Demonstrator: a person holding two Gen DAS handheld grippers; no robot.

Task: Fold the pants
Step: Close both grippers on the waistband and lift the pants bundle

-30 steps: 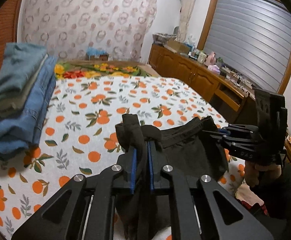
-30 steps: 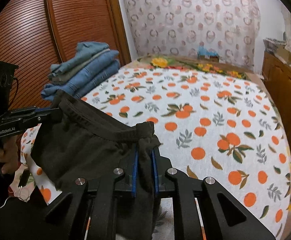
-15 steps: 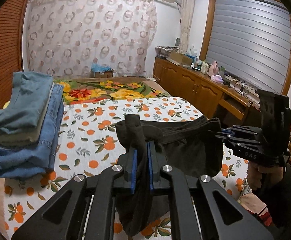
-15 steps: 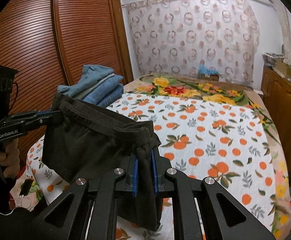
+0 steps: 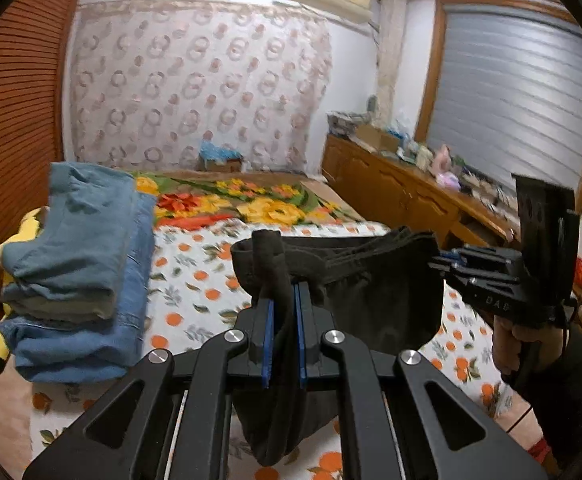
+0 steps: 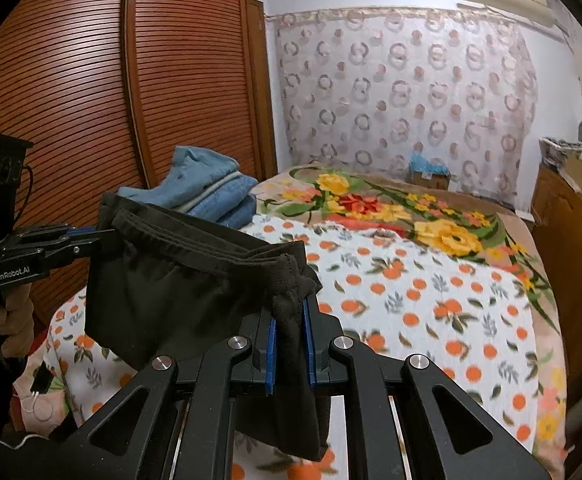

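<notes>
Black soft knit pants [image 5: 375, 292], elastic waistband up, hang in the air above the bed with the orange-print white sheet [image 5: 195, 292], stretched between both tools. Far left on the bed: stack of folded blue denim and grey-green garments [image 5: 79, 276], well apart from the pants. Left tool [image 5: 283, 334], blue pads pressed together, pinches one bunched waistband corner. Right tool [image 6: 289, 346] likewise pinches the other corner. Judgement: keep the waistband taut and level, both grips firm; lower evenly so the legs land flat on open sheet, clear of the stack, before creasing.
</notes>
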